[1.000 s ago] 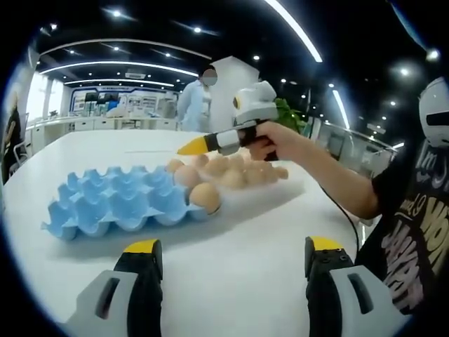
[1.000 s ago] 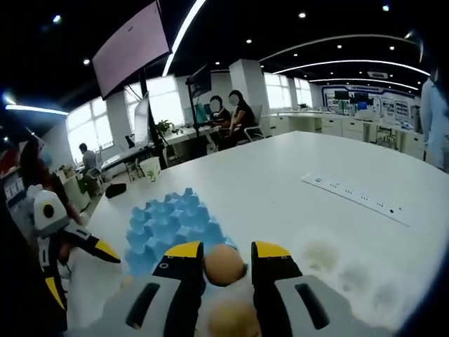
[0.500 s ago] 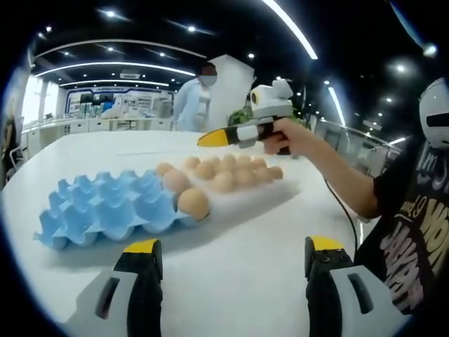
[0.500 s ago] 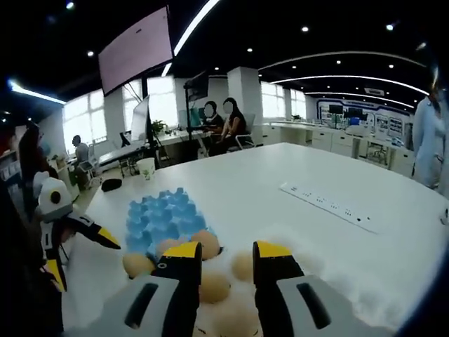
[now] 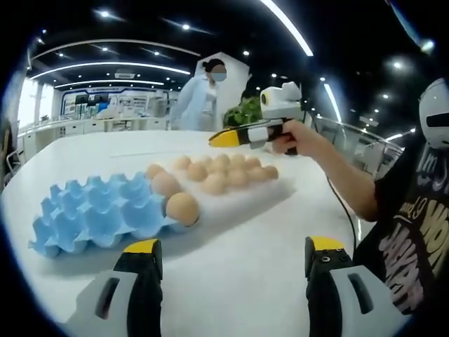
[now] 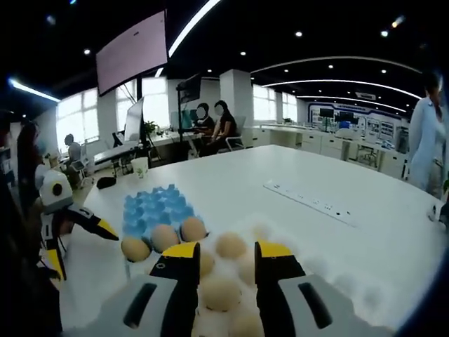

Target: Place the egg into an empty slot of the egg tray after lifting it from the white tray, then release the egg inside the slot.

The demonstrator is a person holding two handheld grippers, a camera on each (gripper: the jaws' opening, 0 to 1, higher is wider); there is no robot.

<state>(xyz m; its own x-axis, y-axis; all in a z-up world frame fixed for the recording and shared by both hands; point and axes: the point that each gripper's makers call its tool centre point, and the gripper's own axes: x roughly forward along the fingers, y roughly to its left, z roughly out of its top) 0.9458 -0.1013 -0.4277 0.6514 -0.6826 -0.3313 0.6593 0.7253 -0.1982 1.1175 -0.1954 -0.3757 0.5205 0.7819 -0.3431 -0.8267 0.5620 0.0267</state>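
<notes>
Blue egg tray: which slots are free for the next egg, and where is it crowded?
The blue egg tray holds eggs along the edge bordering the white tray; the slots beyond that row look empty. The white tray is crowded with eggs. Bare table lies between the blue tray and the left gripper.

open-plan office: desks (image 6: 330, 137), wall screen (image 6: 131, 53), seated people (image 6: 214, 126)

- In the left gripper view, a blue moulded egg tray (image 5: 98, 214) lay on the broad white table (image 5: 231, 274), left of a flat white tray (image 5: 242, 193) touching it.
- Brown eggs (image 5: 223, 170) sat in rows on the white tray.
- Two eggs (image 5: 182, 208) sat in the blue tray's slots nearest the white tray.
- A long white power strip (image 6: 309, 203) lay farther back on the table.
</notes>
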